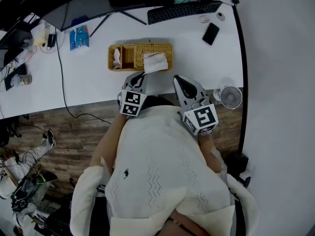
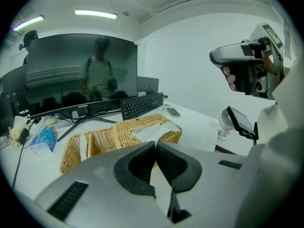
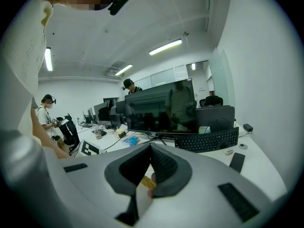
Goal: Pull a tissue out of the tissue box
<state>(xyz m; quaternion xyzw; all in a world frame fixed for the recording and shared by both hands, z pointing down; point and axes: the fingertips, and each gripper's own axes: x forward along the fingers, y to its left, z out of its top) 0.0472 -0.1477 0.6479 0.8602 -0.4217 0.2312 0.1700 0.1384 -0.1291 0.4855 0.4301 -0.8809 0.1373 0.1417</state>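
The tissue box is a woven wicker basket point(image 1: 129, 56) on the white desk point(image 1: 88, 77), with a white tissue point(image 1: 155, 62) sticking up from its right half. In the left gripper view the wicker basket point(image 2: 102, 139) and the tissue point(image 2: 151, 130) lie just beyond the jaws. My left gripper point(image 1: 140, 76) is held at the desk's near edge, just short of the basket, shut and empty. My right gripper point(image 1: 178, 79) is held to the right of it, level with the desk edge, also shut and empty. A sliver of wicker point(image 3: 147, 181) shows under the right jaws.
A black keyboard point(image 1: 184, 11) and a monitor stand lie behind the basket. A phone point(image 1: 210, 33) is at the back right, and a small fan point(image 1: 230, 97) stands at the desk's near right corner. A blue packet point(image 1: 79, 37) and cables sit to the left.
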